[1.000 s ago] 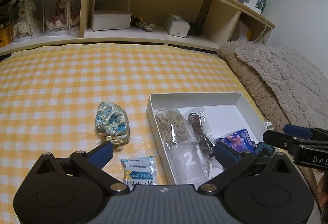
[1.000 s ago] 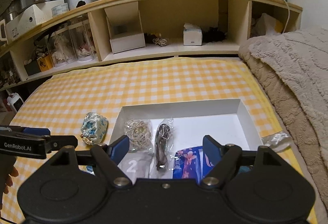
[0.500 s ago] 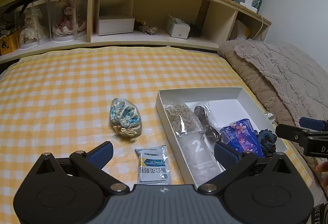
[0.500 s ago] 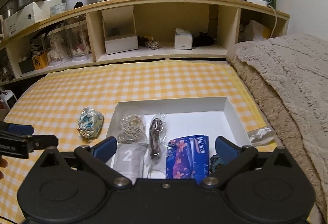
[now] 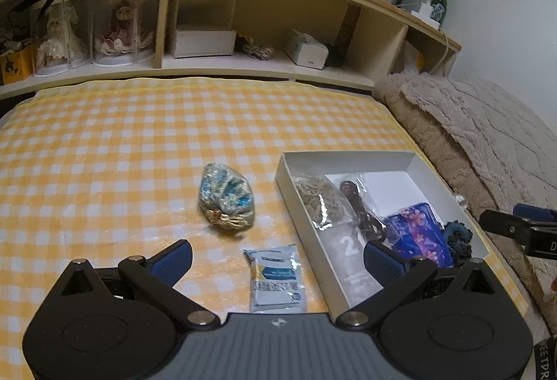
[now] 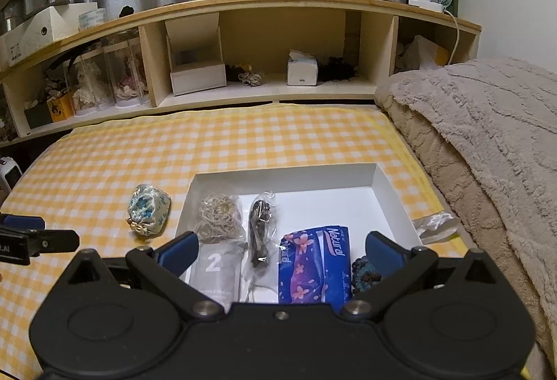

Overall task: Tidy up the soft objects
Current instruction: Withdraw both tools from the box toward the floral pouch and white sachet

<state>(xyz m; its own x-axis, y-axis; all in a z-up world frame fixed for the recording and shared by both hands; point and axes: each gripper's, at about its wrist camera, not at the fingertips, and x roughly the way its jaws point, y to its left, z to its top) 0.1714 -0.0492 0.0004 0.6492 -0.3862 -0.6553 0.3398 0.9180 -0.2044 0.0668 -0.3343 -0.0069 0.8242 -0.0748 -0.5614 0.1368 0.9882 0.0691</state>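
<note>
Nearest the viewer, the left hand-held gripper [image 5: 276,256] is being held with its jaws spread wide and nothing between them, above a bed covered in yellow checked cloth [image 5: 104,143]. The right hand-held gripper [image 6: 280,249] is likewise being held wide apart and empty, over the near end of a white cardboard box [image 6: 390,192].

Just ahead of the left hand-held gripper, a flat tissue packet [image 5: 276,279] is lying on the cloth, beside the box's outer wall. A little farther off, a blue floral drawstring pouch [image 5: 226,200] is resting, also outside the box. Inside the box are being kept a bag of rubber bands [image 6: 217,216], a grey pouch marked "2" [image 6: 216,270], a clear bag of dark items [image 6: 261,227], a blue "Natural" tissue pack [image 6: 315,267] and a dark teal scrunchie [image 6: 363,274].

A slip seems the likely risk: the thin packet lies flat on soft cloth, so checked fabric could be pinched along with it. The box wall standing close alongside may be knocked.

A crumpled clear wrapper [image 6: 435,223] is lying past the box, against a beige blanket [image 6: 487,136]. Farthest back, a wooden headboard shelf [image 6: 278,91] is holding boxes and dolls.
</note>
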